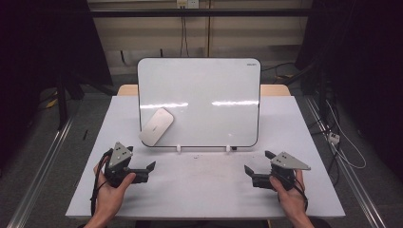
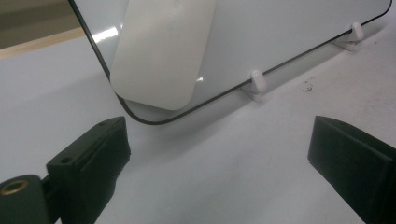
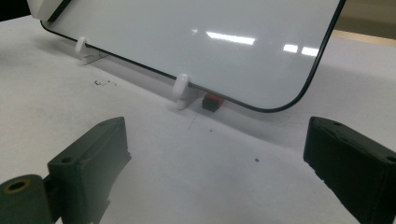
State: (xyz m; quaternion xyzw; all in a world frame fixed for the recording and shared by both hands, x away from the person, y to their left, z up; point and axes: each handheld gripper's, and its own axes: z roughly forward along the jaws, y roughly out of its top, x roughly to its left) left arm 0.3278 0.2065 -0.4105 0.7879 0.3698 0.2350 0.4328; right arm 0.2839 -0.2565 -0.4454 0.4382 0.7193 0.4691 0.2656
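A whiteboard (image 1: 209, 95) with a thin black rim stands upright across the middle of the white table (image 1: 199, 194), held on two small white feet (image 1: 178, 148). A white rounded eraser (image 1: 156, 126) clings to its lower left corner, tilted. My left gripper (image 1: 148, 172) rests in a hand at the front left, open and holding nothing. In the left gripper view the eraser (image 2: 163, 51) lies just beyond the open gripper (image 2: 219, 135). My right gripper (image 1: 259, 162) is open at the front right. In the right gripper view it (image 3: 217, 128) faces the board's lower right corner (image 3: 210, 51).
A small red and black piece (image 3: 212, 101) sits on the table under the board's bottom edge, beside a white foot (image 3: 181, 91). Dark specks (image 3: 103, 83) mark the tabletop. Cables (image 1: 342, 147) run on the floor right of the table, and a metal rail (image 1: 43, 161) runs on the left.
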